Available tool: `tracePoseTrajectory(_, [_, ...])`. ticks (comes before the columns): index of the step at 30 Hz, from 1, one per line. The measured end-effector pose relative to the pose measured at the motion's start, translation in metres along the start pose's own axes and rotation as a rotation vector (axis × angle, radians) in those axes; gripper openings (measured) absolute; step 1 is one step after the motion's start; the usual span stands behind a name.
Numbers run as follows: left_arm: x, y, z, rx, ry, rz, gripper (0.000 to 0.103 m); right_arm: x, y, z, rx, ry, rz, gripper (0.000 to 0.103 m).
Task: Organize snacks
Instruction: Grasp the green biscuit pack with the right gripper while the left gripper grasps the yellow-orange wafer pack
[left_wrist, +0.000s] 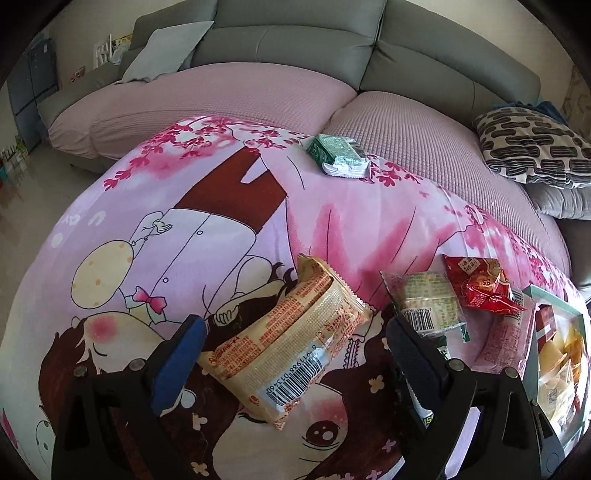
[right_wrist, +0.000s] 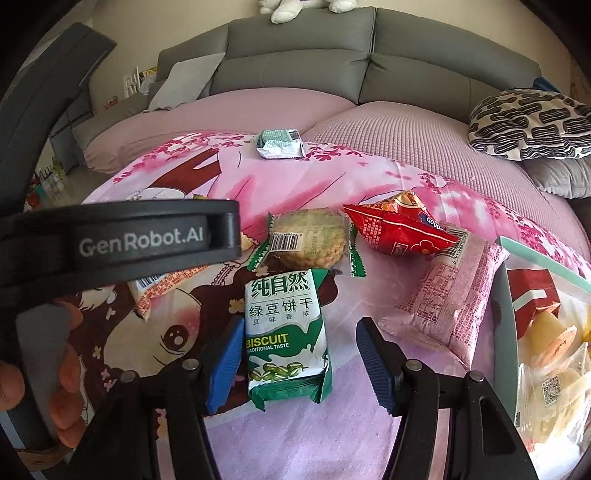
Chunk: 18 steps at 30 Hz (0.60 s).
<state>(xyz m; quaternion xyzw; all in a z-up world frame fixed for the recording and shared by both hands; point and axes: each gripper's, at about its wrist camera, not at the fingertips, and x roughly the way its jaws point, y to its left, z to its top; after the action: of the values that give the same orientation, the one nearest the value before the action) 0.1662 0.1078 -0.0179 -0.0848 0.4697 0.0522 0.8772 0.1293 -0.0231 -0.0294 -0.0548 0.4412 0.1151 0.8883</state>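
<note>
Snack packs lie on a pink cartoon-print cloth (left_wrist: 155, 221). My left gripper (left_wrist: 295, 354) is open, its fingers on either side of a beige biscuit pack (left_wrist: 291, 347) with a barcode. My right gripper (right_wrist: 301, 358) is open around a green-and-white mung bean biscuit pack (right_wrist: 286, 336); the left pad is close to the pack. Beyond lie a clear-wrapped round cake (right_wrist: 312, 242), a red bag (right_wrist: 399, 225) and a pink pack (right_wrist: 454, 295). A teal-rimmed box (right_wrist: 504, 295) at the right holds several snacks.
A small green-and-white pack (left_wrist: 338, 155) lies at the far edge of the cloth. A grey sofa (left_wrist: 295, 40) with pink seat covers stands behind. A patterned cushion (left_wrist: 532, 147) sits at the right. The left gripper's body (right_wrist: 140, 240) fills the left of the right wrist view.
</note>
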Motion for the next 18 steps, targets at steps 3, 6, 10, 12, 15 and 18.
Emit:
tracePoseTrajectory(3, [0.003, 0.0, -0.002, 0.012, 0.015, 0.013, 0.09, -0.001, -0.003, 0.0, 0.018, -0.001, 0.001, 0.06])
tracePoseTrajectory(6, [0.008, 0.001, -0.003, 0.018, 0.045, 0.018, 0.075, -0.003, -0.006, 0.001, 0.037, 0.0, 0.016, 0.046])
tracePoseTrajectory(10, [0.011, 0.002, -0.007, 0.017, 0.069, 0.015, 0.064, -0.005, -0.01, 0.001, 0.054, 0.002, 0.017, 0.043])
tracePoseTrajectory(12, [0.01, 0.003, -0.006, 0.012, 0.065, 0.011, 0.061, -0.007, -0.013, 0.001, 0.071, -0.001, 0.023, 0.043])
tracePoseTrajectory(15, [0.006, 0.005, -0.005, 0.002, 0.054, 0.002, 0.054, -0.01, -0.017, 0.002, 0.088, -0.007, 0.034, 0.042])
tracePoseTrajectory(18, [-0.003, 0.008, -0.003, -0.016, 0.03, -0.021, 0.041, -0.016, -0.02, 0.004, 0.101, -0.021, 0.045, 0.042])
